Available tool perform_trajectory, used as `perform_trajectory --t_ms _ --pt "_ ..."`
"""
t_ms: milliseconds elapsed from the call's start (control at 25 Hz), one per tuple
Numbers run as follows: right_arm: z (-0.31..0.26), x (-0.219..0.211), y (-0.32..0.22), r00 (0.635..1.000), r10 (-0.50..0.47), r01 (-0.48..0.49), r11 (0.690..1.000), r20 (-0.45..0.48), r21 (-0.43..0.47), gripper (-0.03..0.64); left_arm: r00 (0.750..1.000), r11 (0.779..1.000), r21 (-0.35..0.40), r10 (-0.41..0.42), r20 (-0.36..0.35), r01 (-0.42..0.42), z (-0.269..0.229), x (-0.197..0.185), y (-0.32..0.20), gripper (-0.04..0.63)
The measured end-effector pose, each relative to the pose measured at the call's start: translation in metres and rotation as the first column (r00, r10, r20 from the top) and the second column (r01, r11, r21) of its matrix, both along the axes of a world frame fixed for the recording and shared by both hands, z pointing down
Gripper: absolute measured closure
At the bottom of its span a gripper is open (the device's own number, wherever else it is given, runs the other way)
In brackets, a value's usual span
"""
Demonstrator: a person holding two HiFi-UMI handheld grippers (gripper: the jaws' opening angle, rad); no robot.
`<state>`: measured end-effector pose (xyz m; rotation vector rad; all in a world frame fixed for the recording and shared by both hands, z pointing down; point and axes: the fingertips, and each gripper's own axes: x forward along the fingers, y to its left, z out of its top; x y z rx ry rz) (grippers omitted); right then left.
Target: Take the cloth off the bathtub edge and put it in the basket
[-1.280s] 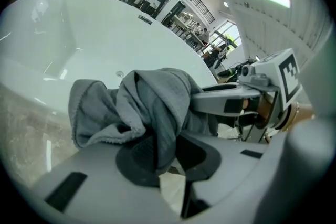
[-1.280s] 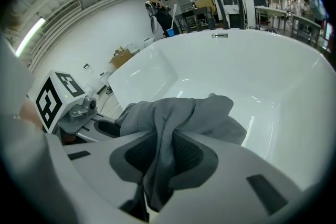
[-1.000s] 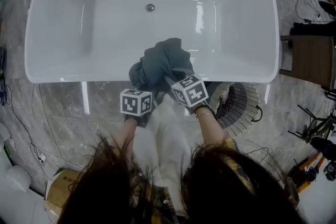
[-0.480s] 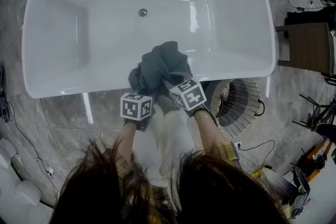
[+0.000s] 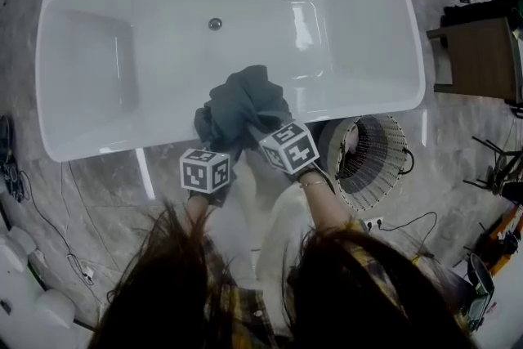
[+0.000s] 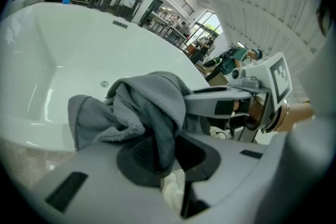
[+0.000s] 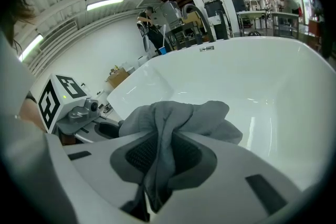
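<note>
The left gripper (image 6: 157,152) is clamped on a fold of the grey cloth (image 5: 243,100), with the fabric pinched between its ribbed pads. The right gripper (image 7: 156,162), just beside it, grips another fold of the same cloth. The cloth is bunched between the two at the near edge of the white bathtub (image 5: 351,37); whether it touches the rim cannot be told. The wire basket (image 5: 372,159) stands on the marbled floor (image 5: 106,208) just outside that edge, to the right of the right gripper.

Cloth (image 5: 243,104): dark grey, bunched, at the bathtub's near rim (image 5: 122,145), clamped by left gripper (image 5: 216,136) and right gripper (image 5: 258,123). Basket (image 5: 391,135): round, openwork, upright on the floor, right of the cloth.
</note>
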<state>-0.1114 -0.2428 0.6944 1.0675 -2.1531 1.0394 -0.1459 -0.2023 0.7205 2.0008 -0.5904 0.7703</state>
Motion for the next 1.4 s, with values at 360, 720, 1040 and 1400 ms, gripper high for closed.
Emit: perform_trajectory --t_ms 360,720,1040,1400 --pt "-0.080 0.035 0.005 0.999 0.034 -0.039 0.992 0.037 0.117 0.540 0.996 0.985 0.155 0.085 -0.025 -0.080 -0.076 0.038 -0.004 0.529" --pt "-0.189 0.085 0.033 0.997 0.078 -0.074 0.963 -0.005 0.259 0.538 0.983 0.951 0.276 0.167 -0.070 -0.142 -0.181 0.090 0.019 0.529" --pt "-0.272 0.158 0.077 0.972 0.228 -0.186 0.898 -0.059 0.400 0.540 0.948 0.895 0.376 0.298 -0.111 -0.238 -0.258 0.164 0.053 0.529" --pt "-0.333 0.257 0.159 0.891 0.450 -0.368 0.795 -0.061 0.482 0.539 0.849 0.791 0.455 0.512 -0.128 -0.409 -0.316 0.262 0.125 0.529"
